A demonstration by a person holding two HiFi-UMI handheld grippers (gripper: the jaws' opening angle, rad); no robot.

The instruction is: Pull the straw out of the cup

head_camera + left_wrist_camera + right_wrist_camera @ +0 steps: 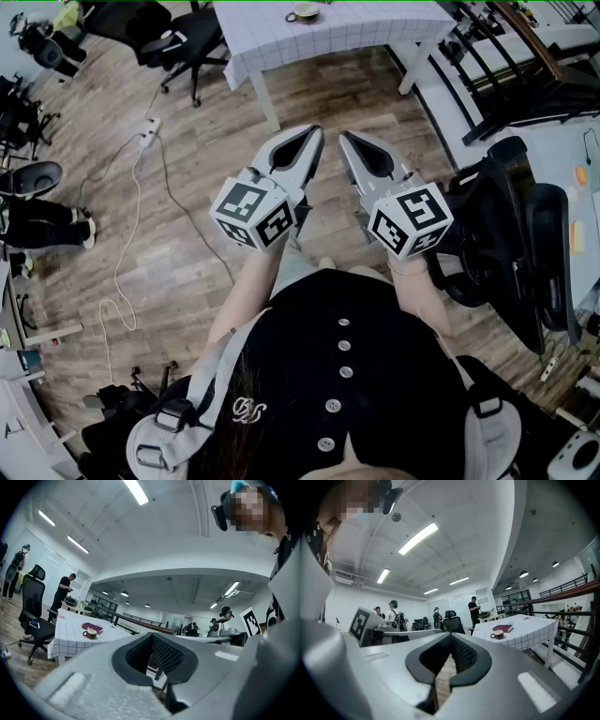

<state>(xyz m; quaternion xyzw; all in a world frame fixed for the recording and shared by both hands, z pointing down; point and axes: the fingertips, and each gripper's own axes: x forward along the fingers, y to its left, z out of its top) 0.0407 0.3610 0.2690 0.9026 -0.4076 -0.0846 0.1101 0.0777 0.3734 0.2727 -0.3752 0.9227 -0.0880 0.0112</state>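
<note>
A small brown cup point(302, 12) stands on a table with a white checked cloth point(356, 33), far ahead of me across the wooden floor. The same cup point(89, 633) shows small in the left gripper view and again, as the cup point(497, 634), in the right gripper view. No straw can be made out in it at this distance. My left gripper point(314, 131) and right gripper point(344, 137) are held side by side in front of my body, level, pointing toward the table. Both are shut with nothing between the jaws, as the left gripper point(153, 636) and right gripper point(451, 635) also show in their own views.
A dark red book point(92, 627) lies beside the cup. Black office chairs point(183, 42) stand left of the table, and another black chair point(511, 234) is close on my right. A white cable and power strip point(145, 136) trail over the floor. Several people stand in the background point(393, 613).
</note>
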